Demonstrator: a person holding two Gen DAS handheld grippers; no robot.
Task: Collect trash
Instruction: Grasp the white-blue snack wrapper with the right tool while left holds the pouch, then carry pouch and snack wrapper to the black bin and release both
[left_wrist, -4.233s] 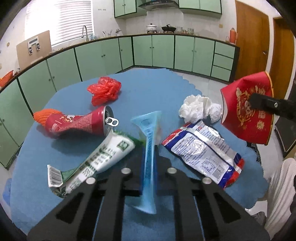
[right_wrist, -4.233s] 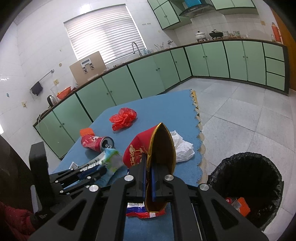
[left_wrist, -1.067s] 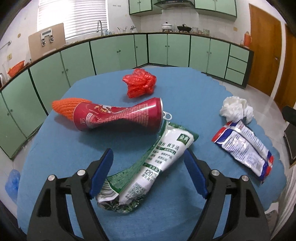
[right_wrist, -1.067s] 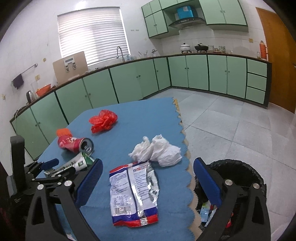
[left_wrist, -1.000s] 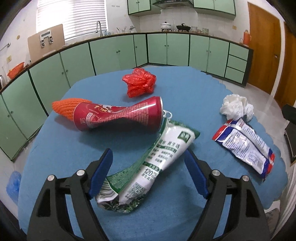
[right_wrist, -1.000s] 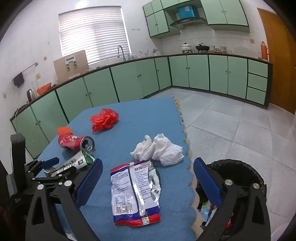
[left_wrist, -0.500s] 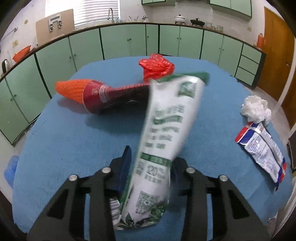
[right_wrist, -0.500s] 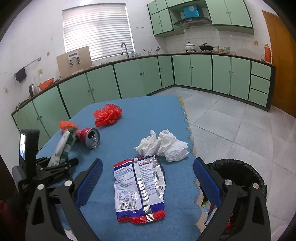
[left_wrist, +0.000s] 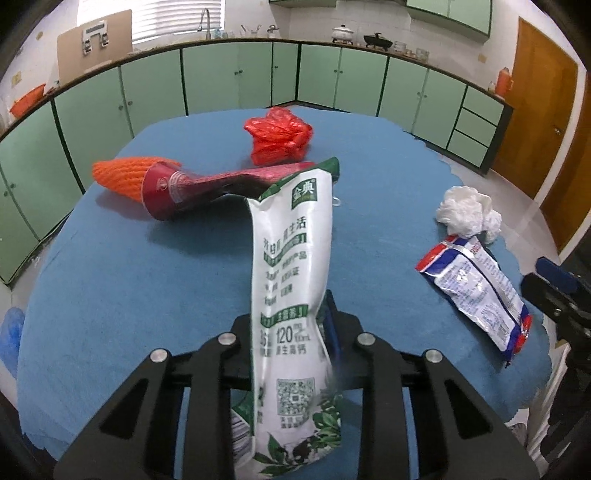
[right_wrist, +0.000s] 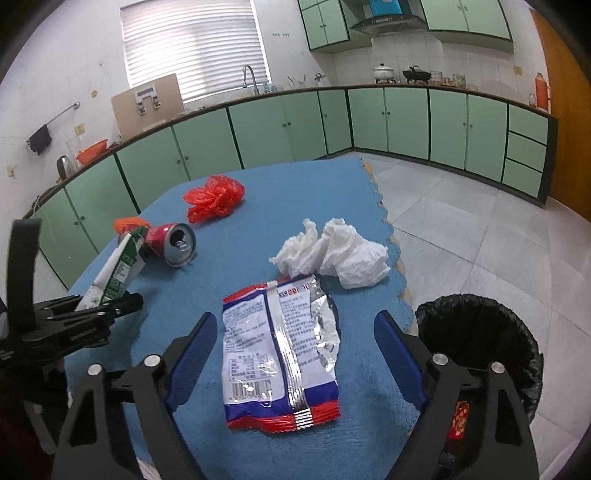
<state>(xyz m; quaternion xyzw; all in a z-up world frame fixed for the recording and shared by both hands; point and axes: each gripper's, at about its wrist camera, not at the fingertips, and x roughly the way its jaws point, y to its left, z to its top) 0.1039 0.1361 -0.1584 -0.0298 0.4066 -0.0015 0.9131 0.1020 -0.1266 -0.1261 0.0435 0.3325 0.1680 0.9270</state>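
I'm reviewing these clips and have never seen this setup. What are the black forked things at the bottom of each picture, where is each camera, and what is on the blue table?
No robot here: a person carries a two-finger tool in each hand, and a fisheye camera on each looks out along its fingers. In the left wrist view, the left tool is closing on a green and white milk pouch, lifted upright between its pads. In the right wrist view, the right tool hangs wide, jaws starting to close, around a snack wrapper lying flat; nothing is gripped. Also on the blue table: a crushed red can, orange netting, a red plastic bag and crumpled tissue. A black-lined bin stands on the floor beside it.
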